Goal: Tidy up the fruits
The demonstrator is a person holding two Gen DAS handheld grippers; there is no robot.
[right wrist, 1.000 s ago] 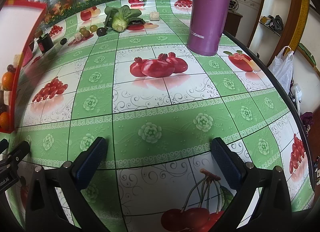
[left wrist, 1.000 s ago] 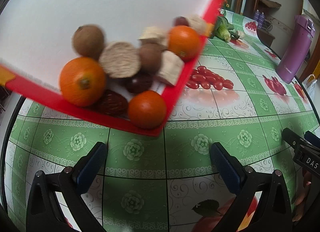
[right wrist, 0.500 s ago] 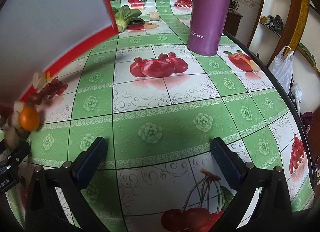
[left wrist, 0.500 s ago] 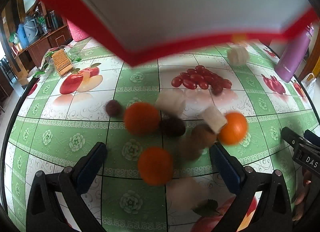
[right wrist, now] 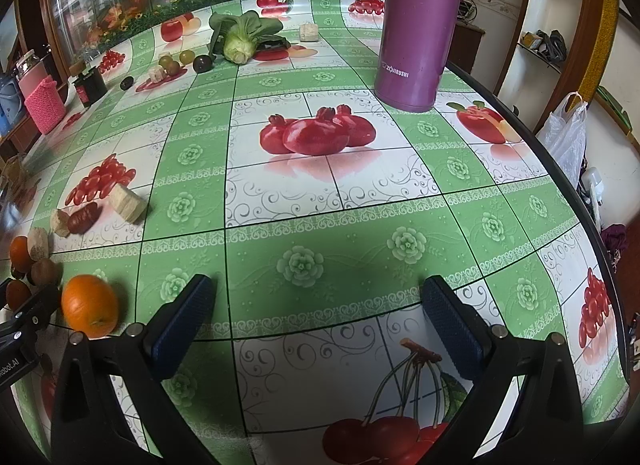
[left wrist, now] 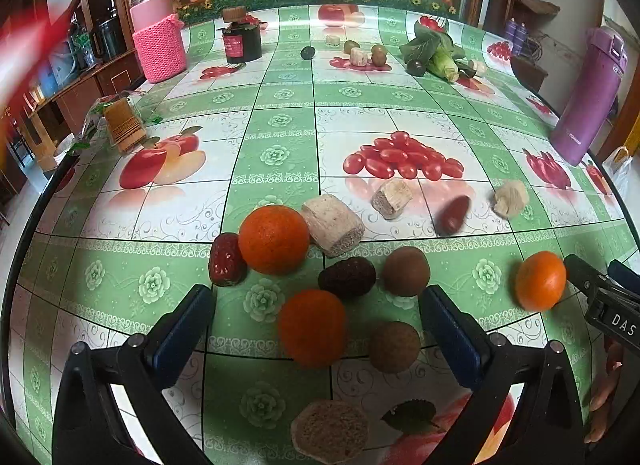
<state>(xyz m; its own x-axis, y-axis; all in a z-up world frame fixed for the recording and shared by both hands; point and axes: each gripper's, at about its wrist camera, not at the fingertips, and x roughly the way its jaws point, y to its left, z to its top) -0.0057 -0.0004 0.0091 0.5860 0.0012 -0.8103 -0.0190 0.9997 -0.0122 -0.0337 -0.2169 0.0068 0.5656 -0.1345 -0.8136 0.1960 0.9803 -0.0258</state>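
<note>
Loose fruit lies scattered on the green fruit-print table. In the left wrist view an orange [left wrist: 274, 239] sits beside a red date [left wrist: 226, 260] and a pale cut chunk [left wrist: 333, 224]. A second orange [left wrist: 312, 328], a dark date [left wrist: 347, 277] and two brown round fruits [left wrist: 406, 271] [left wrist: 394, 346] lie between my open left gripper's [left wrist: 316, 325] fingers. A third orange [left wrist: 540, 280] rests at the right, also in the right wrist view [right wrist: 90, 305]. My right gripper [right wrist: 316, 317] is open and empty over bare table.
A purple flask [right wrist: 418, 25] stands at the right. A pink knitted jar [left wrist: 159, 43], a black jar [left wrist: 242, 41], bok choy [left wrist: 434, 51] and small fruits sit at the far side. A wafer pack [left wrist: 122, 125] lies left. The table edge curves at right.
The red-rimmed tray that held the fruit tipped, lifted away and left view. The fruit spilled onto the table and rolled apart. Both grippers stayed put.
</note>
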